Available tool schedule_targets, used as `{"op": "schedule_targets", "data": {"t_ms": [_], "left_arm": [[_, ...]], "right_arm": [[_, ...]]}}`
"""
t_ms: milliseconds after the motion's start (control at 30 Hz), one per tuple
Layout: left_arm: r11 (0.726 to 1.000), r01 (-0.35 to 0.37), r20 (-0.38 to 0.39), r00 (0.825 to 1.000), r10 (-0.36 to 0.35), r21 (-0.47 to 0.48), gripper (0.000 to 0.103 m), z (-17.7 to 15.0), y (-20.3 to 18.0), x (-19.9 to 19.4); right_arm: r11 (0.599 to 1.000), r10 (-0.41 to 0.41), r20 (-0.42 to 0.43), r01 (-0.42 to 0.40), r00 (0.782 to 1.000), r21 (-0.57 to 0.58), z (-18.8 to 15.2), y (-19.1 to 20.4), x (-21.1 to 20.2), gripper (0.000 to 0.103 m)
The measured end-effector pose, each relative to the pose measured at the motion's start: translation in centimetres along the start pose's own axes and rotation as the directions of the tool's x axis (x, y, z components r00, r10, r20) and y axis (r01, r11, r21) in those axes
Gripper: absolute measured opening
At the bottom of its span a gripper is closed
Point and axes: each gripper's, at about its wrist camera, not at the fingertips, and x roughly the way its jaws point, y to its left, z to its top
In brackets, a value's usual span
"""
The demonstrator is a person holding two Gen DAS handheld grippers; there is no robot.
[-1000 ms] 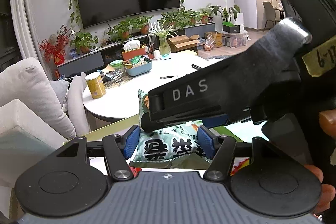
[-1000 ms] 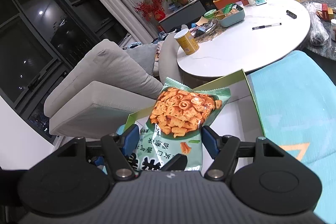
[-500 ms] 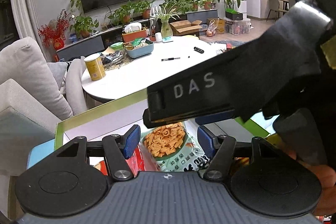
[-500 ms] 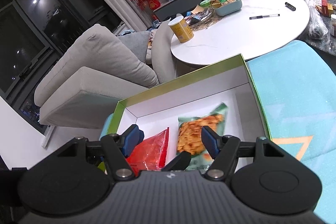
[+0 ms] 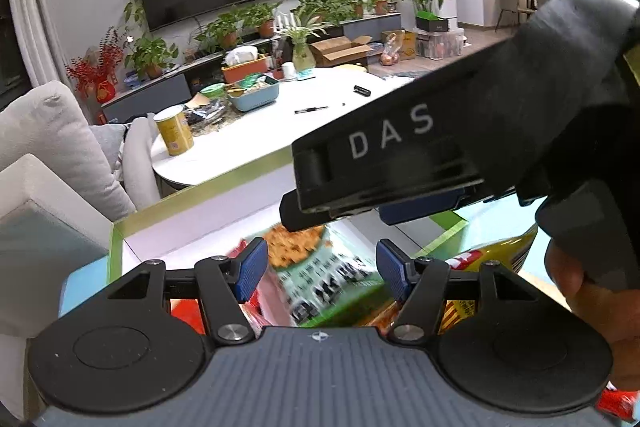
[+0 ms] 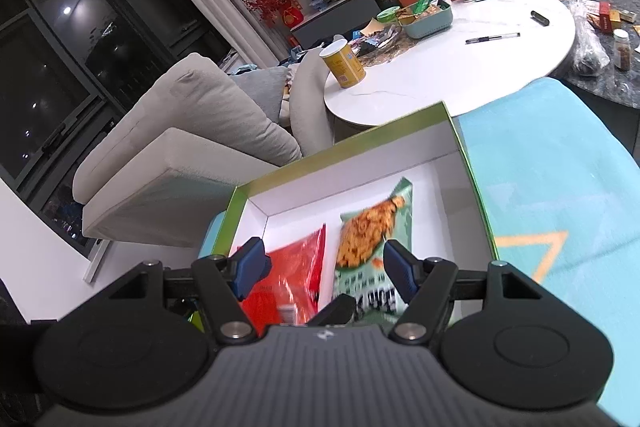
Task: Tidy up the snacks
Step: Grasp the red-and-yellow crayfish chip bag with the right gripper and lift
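Note:
A green snack bag [image 6: 370,251] printed with orange crisps lies flat in a white box with a green rim [image 6: 468,163], beside a red snack bag [image 6: 292,275]. The green bag also shows in the left wrist view [image 5: 320,271], with the red bag [image 5: 256,303] to its left. My right gripper [image 6: 322,269] is open and empty above both bags. My left gripper [image 5: 318,265] is open and empty above the green bag. The right gripper's body crosses the left wrist view [image 5: 440,143]. A yellow snack bag [image 5: 496,255] lies to the right, outside the box.
The box sits on a turquoise mat [image 6: 560,187]. Behind it stands a round white table [image 6: 460,59] with a yellow can [image 6: 343,63], a blue basket [image 6: 428,19] and a pen [image 6: 492,37]. A grey sofa [image 6: 192,147] is on the left.
One second ago both grippers held the green bag up above the box. It has dropped into the box and lies flat beside the red bag. Both grippers are open and free of it.

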Motion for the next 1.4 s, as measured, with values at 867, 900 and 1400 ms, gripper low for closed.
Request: {"op": "schedule_targets", "data": {"t_ms": [867,900,1400], "left_arm": [[0.982,0.060,-0.064,0.995,-0.072,-0.177,0.065,-7.4,-1.2,-7.4],[0.980,0.059,-0.063,0.995,-0.072,-0.190,0.071,-7.6,-1.1,-7.6],[0.958,0.068,-0.107,0.989,-0.102,-0.279,0.081,-8.8,-0.9,-6.4]], "right_arm": [[1.000,-0.002,-0.013,0.002,1.000,-0.021,-8.7,0.1,-6.5,0.055],[0.999,-0.019,-0.002,0.018,1.000,-0.033,-8.8,0.0,-6.8,0.060],[0.995,-0.097,-0.044,0.097,0.994,-0.013,-9.9,-3.2,-6.3,0.066]]}}
